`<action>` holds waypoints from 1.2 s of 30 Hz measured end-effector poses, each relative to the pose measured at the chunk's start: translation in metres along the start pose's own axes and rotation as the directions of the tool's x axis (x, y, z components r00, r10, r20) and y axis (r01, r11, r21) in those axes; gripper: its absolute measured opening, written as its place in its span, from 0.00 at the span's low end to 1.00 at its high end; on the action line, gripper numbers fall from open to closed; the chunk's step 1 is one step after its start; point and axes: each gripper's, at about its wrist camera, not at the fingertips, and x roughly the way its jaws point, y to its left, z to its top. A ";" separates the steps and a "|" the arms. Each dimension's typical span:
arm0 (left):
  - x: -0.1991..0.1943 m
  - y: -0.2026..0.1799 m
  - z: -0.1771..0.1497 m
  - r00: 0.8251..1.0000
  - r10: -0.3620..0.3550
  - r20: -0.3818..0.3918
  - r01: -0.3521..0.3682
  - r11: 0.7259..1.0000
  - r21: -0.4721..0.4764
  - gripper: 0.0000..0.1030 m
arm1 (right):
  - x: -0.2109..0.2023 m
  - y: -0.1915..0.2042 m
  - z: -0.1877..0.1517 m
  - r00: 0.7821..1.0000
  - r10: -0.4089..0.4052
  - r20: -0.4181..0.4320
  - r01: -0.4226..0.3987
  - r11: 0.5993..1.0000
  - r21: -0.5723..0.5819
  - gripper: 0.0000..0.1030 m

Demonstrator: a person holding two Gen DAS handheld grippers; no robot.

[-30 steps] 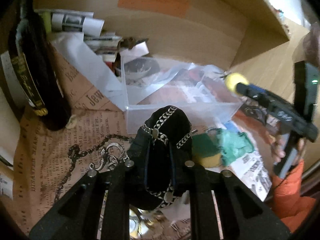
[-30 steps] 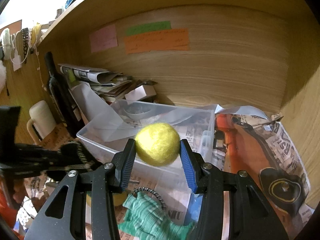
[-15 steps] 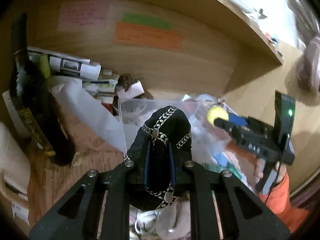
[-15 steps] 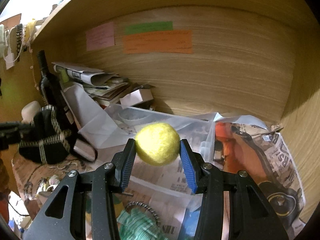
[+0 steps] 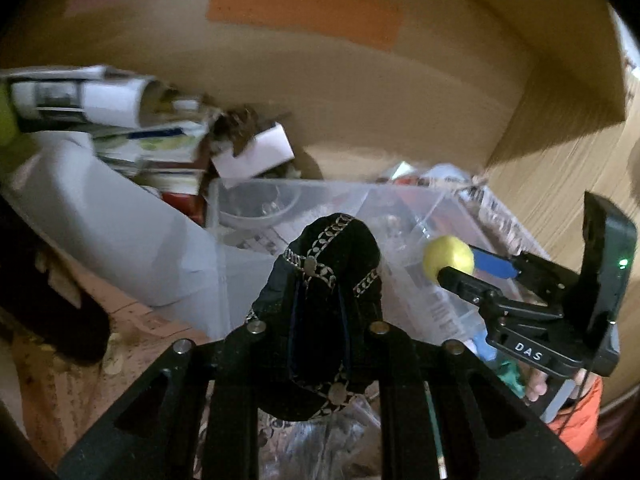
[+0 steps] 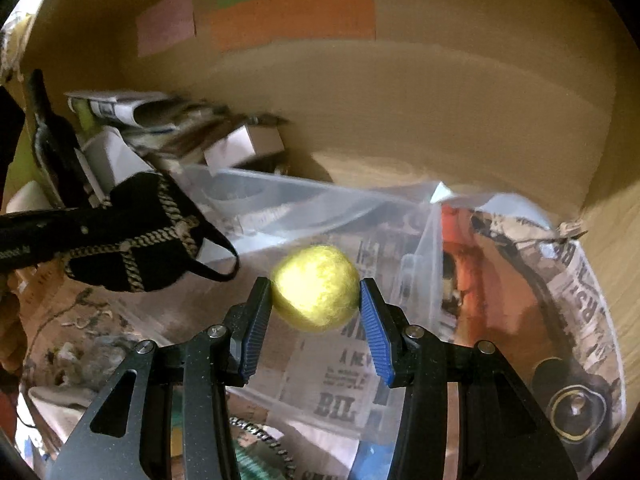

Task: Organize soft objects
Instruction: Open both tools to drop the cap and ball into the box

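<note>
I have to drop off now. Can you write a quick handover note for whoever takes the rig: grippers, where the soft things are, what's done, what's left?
Left gripper: jaws shut on the black embroidered pouch, held in the air by the clear plastic bin.
Right gripper: jaws shut on the yellow felt ball, over the bin.
Done: both items picked up.
Left: neither is released yet; probably set both in the bin. A green knit item lies outside, near the bin's front.
</note>
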 end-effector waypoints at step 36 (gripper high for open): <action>-0.053 -0.003 -0.085 0.994 0.106 -0.018 -0.104 0.990 0.090 0.90 | -0.074 0.026 -0.071 0.999 0.049 0.014 -0.049 0.998 -0.048 0.76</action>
